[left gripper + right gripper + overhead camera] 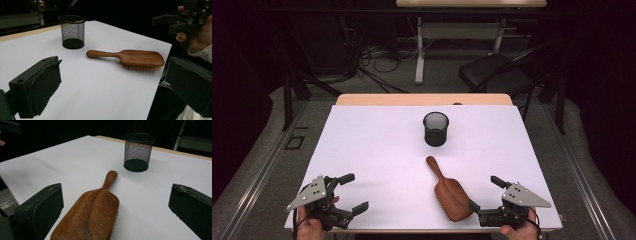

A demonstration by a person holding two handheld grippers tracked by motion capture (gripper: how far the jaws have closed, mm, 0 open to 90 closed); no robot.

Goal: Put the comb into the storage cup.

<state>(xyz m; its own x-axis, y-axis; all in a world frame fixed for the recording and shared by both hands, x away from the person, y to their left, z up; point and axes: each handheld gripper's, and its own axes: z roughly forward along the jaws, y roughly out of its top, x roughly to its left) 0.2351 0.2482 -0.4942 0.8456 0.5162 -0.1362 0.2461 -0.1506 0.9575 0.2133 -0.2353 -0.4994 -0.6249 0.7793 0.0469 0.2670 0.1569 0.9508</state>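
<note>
A wooden hairbrush lies bristles down on the white table, near the front edge, with its handle pointing toward a black mesh cup. The cup stands upright farther back, near the middle. My right gripper hovers open just right of the brush head; in the right gripper view the brush lies between and ahead of the wide jaws, untouched, with the cup beyond. My left gripper is open at the front left, holding nothing. The left gripper view looks across the bare sheet at the brush and cup.
The white sheet covers a wooden tabletop whose far edge shows. A black chair, cables and another table's legs stand on the floor behind. Dark floor drops off on both sides.
</note>
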